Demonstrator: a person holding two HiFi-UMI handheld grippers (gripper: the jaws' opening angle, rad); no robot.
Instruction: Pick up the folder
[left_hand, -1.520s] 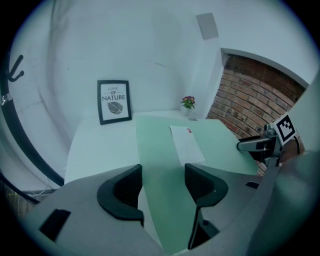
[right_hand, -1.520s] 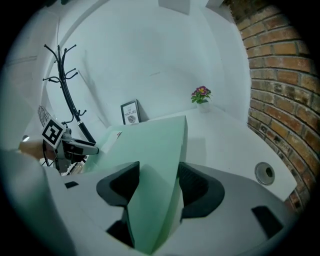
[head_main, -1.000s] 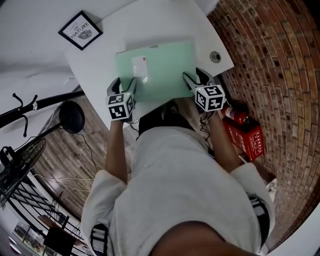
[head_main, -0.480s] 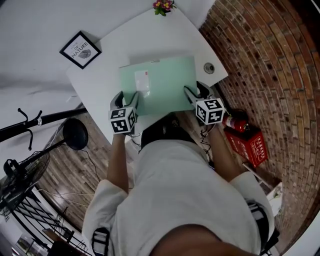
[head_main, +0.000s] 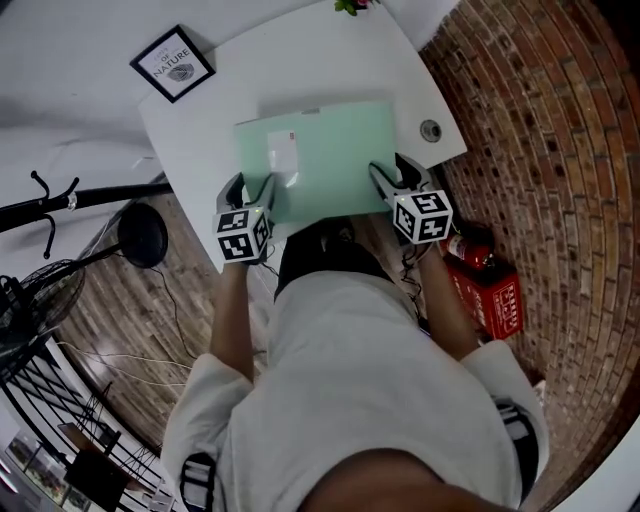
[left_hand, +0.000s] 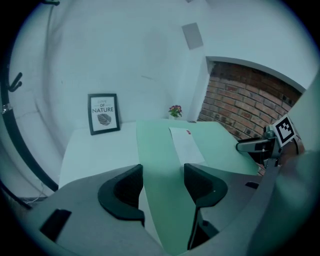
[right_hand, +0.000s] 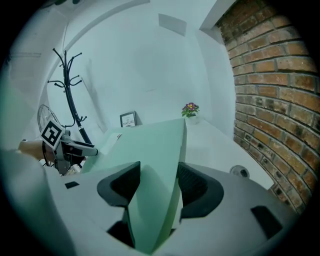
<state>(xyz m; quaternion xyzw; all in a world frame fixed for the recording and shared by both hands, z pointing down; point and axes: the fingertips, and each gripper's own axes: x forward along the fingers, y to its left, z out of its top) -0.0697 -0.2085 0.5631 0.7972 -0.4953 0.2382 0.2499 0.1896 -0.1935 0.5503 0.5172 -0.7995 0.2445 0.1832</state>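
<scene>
Jaws of the left gripper (left_hand: 163, 171) stand apart above the left edge of the folder (head_main: 335, 155), clamping nothing; those of the right gripper (right_hand: 159, 168) gape likewise above its near right corner. Pale green with a white label (head_main: 283, 152), the folder lies flat on the white surface (head_main: 195, 135), with a framed picture (head_main: 172, 63) at the far left and a brick wall (head_main: 540, 150) to the right.

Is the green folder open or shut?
Shut: the folder shows one unbroken green cover with its white label on top.

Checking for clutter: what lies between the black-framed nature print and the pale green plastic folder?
Only bare white tabletop between print and folder; the head view shows it.
</scene>
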